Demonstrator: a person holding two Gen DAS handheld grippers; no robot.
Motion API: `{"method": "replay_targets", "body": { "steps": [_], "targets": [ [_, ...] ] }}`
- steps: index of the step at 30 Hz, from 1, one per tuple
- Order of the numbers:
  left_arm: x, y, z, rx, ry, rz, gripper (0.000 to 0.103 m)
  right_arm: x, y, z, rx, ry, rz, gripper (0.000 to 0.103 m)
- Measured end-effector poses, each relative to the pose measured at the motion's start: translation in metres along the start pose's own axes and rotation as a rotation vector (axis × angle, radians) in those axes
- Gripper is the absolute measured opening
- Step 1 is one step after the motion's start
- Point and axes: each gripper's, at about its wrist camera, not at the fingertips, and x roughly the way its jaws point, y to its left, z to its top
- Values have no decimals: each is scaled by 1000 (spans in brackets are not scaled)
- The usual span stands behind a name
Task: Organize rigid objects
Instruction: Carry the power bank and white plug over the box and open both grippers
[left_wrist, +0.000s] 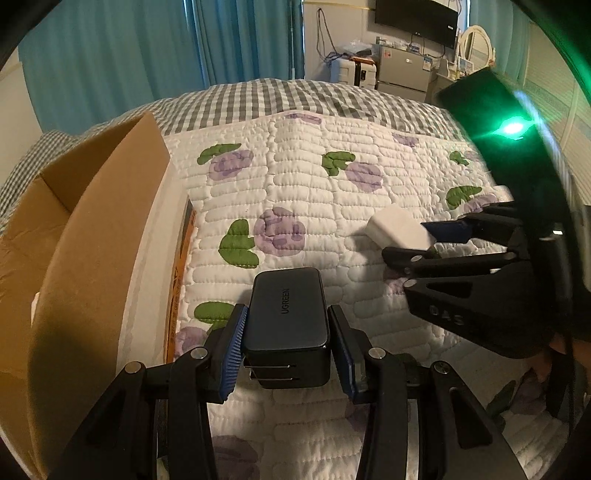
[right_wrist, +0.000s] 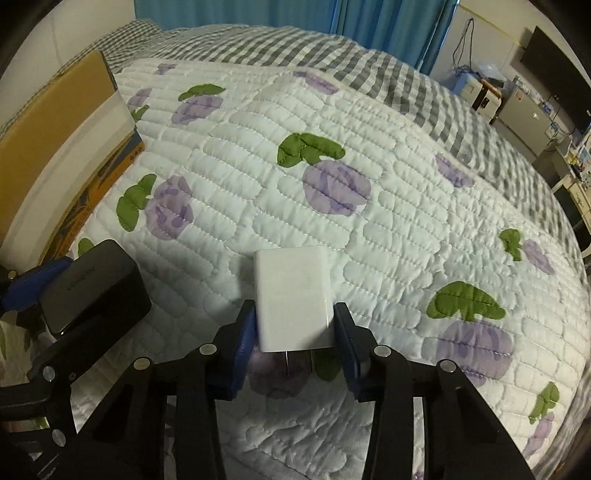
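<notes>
While both fingers pinch chargers, the box edges the left, quilt open.

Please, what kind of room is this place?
Most likely a bedroom: a bed with a flowered quilt, blue curtains behind it, and a wall television.

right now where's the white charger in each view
Left wrist view: the white charger sits at right of centre, clamped in the right tool above the quilt.
Right wrist view: it is bottom centre, between that tool's pads, prongs toward the camera.
Shared landmark: the cardboard box, at the left edge in both.
</notes>
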Motion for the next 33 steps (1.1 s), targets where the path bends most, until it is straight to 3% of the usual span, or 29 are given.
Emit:
{"method": "replay_targets", "body": {
  "steps": [16, 27, 33],
  "targets": [
    [-52, -4, -3, 12, -42, -54, 43, -84, 4, -22, 72, -167, -91, 40],
    [-130, 29, 21, 6, -168, -89, 43, -147, 37, -36, 112, -205, -132, 40],
    [-170, 48, 33, 23, -243, -91, 42, -202, 60, -23, 86, -260, -190, 40]
  ]
}}
